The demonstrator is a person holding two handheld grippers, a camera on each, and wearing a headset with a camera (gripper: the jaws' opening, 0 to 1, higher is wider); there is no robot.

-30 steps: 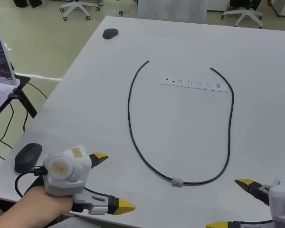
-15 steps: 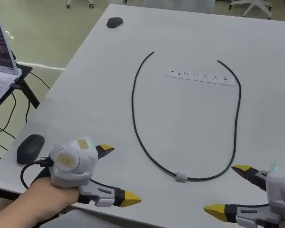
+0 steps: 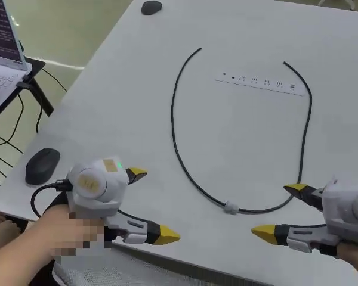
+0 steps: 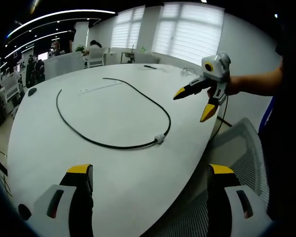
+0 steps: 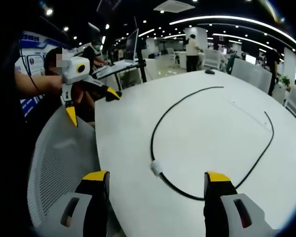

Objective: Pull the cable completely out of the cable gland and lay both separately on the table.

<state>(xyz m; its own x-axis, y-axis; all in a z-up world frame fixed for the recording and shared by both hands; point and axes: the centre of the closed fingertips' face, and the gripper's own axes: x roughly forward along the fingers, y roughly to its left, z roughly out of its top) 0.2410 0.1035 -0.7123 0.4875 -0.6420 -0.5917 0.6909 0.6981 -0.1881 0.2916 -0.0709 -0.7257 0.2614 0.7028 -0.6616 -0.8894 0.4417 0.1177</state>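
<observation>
Beyond the table's (image 3: pixel 107 107) left edge, a laptop (image 3: pixel 0 59) stands open with cords hanging under it. A dark mouse (image 3: pixel 42 165) lies at the table's near left corner. Just right of it the left gripper (image 3: pixel 154 204) hovers over the near edge, its jaws spread wide with nothing between them.

The black cable (image 3: pixel 174 119) lies in a big open loop across the middle of the table, both ends pointing toward the far edge. The small grey cable gland (image 3: pixel 231 207) is threaded on it at the bottom of the loop, close to the near edge, between the two grippers. A flat white power strip (image 3: pixel 261 83) lies between the cable's ends, and a second mouse (image 3: pixel 151 7) sits by the far edge.

The right gripper (image 3: pixel 278 210) hangs over the near edge on the right, jaws likewise apart and empty, one tip near the cable.

As I judge it, nothing is done yet: neither piece is gripped, and the pulling and laying apart are all to come. Nothing blocks the gland.
</observation>
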